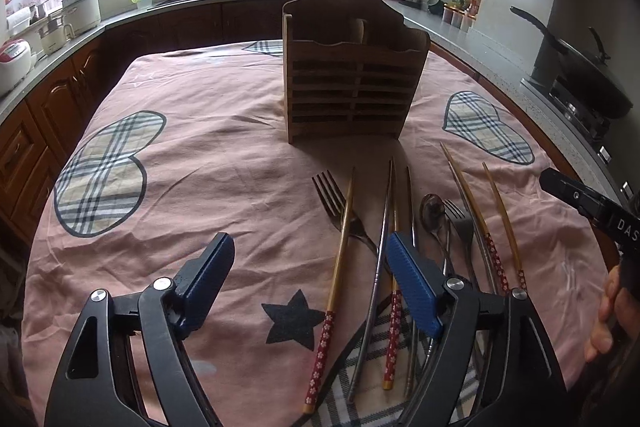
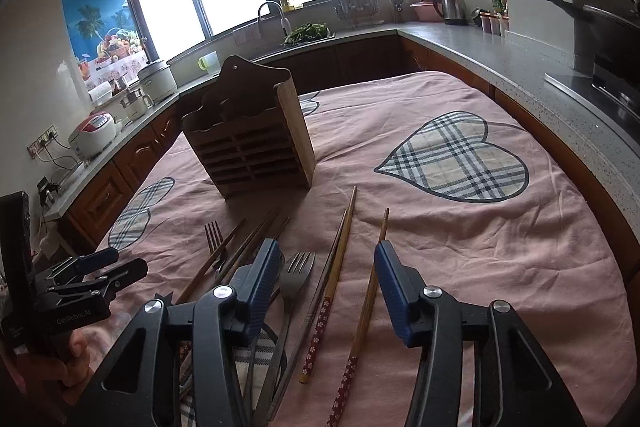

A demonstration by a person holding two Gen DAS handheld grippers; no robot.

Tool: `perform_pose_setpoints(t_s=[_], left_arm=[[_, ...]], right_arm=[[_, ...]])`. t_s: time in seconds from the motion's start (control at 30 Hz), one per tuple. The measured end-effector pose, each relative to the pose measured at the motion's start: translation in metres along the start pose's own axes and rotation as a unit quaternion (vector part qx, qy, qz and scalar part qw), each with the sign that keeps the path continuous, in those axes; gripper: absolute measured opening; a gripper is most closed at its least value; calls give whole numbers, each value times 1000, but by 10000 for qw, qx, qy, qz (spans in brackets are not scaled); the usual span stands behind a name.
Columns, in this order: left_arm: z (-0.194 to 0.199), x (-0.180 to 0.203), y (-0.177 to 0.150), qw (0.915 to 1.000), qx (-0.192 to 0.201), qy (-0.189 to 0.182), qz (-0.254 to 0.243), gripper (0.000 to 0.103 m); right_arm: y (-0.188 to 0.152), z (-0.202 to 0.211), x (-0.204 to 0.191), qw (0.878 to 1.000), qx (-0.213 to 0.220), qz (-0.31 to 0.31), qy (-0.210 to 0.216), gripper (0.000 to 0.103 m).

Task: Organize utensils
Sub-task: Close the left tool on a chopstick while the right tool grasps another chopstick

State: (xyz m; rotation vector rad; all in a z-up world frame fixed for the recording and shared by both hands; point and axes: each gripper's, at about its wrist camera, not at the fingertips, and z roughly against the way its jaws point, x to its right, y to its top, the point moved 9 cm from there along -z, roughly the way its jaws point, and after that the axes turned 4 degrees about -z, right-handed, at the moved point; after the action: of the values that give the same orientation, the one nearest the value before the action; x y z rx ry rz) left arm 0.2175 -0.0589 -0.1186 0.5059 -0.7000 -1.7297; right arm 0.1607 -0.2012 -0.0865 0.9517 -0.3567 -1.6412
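Step in hand, as I judge it: the approach to a first pick. All utensils lie loose on the cloth, and only one pale handle seems to stand in the wooden caddy (image 1: pixel 352 75).

Table with pink heart-print cloth (image 1: pixel 208 163) fills both views. The caddy stands upright at upper centre of the left wrist view, left of centre in the right wrist view, slatted front toward the cameras.

Utensil row lies below the caddy, lower centre-right in the left view: a large fork (image 1: pixel 334 195), wooden chopsticks with red floral ends (image 1: pixel 340 259), steel chopsticks (image 1: pixel 382 259), a spoon (image 1: pixel 433 213), a smaller fork (image 1: pixel 460 223), and more wooden chopsticks (image 1: pixel 502 215) further right. Several cross or touch.

Left gripper (image 1: pixel 310 291): jaws wide apart, nothing between the pads. The red-ended chopstick and a steel one lie on the cloth below the gap; contact none that I can see.

Right gripper (image 2: pixel 326 291): jaws partly open, holding nothing. In its view the small fork (image 2: pixel 296 275) sits at the left finger, one floral chopstick (image 2: pixel 332 279) runs under the gap, and another (image 2: pixel 370 299) passes just beside the right finger.

Next move, my estimate: lower each gripper over one item, align the pads across the shaft, and close. Neighbours lie close, so a double pick is a risk.
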Motion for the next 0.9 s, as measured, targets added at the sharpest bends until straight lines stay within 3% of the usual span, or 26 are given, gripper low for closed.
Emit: perform_pose_setpoints(t_s=[0.07, 0.13, 0.2, 0.67, 0.9], left_arm=[[-10, 3, 3, 9999, -117, -46, -74, 71], [-20, 8, 7, 9996, -206, -159, -136, 56], [-30, 16, 13, 9988, -292, -317, -211, 49], [-106, 44, 50, 9897, -888, -453, -1026, 46], [-125, 52, 48, 9830, -1151, -662, -1272, 20]], right_arm=[[4, -11, 2, 9999, -100, -40, 18, 45], [7, -21, 4, 9998, -188, -84, 32, 43], [10, -30, 6, 9996, -267, -113, 27, 40], [29, -96, 30, 9950, -906, -417, -34, 31], [34, -133, 31, 9920, -1220, -274, -180, 22]])
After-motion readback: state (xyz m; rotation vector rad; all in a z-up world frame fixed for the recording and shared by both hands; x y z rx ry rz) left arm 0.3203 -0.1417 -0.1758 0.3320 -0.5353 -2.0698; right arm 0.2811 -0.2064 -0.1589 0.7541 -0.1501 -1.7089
